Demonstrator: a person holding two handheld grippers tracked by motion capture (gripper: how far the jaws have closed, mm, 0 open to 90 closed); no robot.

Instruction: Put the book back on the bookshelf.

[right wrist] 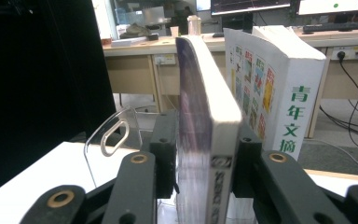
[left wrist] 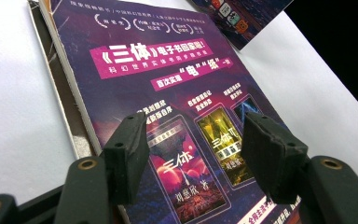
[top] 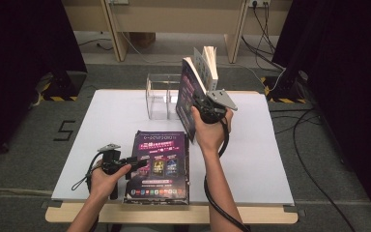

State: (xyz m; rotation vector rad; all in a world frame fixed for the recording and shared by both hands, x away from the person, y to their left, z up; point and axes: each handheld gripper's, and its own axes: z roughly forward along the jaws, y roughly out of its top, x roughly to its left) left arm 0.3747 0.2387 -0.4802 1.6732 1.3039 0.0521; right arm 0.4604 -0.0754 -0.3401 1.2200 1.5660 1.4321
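A purple-covered book [top: 160, 165] lies flat near the front edge of the white table [top: 261, 159]; its cover [left wrist: 168, 107] carries Chinese print. My left gripper [top: 136, 162] hovers at the book's left edge, open, its jaws [left wrist: 193, 154] just above the cover. My right gripper [top: 200, 104] is shut on a second purple book [top: 189, 94], held upright on edge above the table's middle. In the right gripper view the jaws clamp that book's spine end [right wrist: 207, 140]. Behind it a white-spined book [right wrist: 284, 93] stands upright in the clear acrylic holder [top: 162, 96].
The clear holder's rounded wall with a slot handle [right wrist: 114, 135] stands left of the held book. Desks and cables lie beyond the table's far edge. Black curtains flank both sides. Bare table surface lies to the right of the held book [top: 256, 140].
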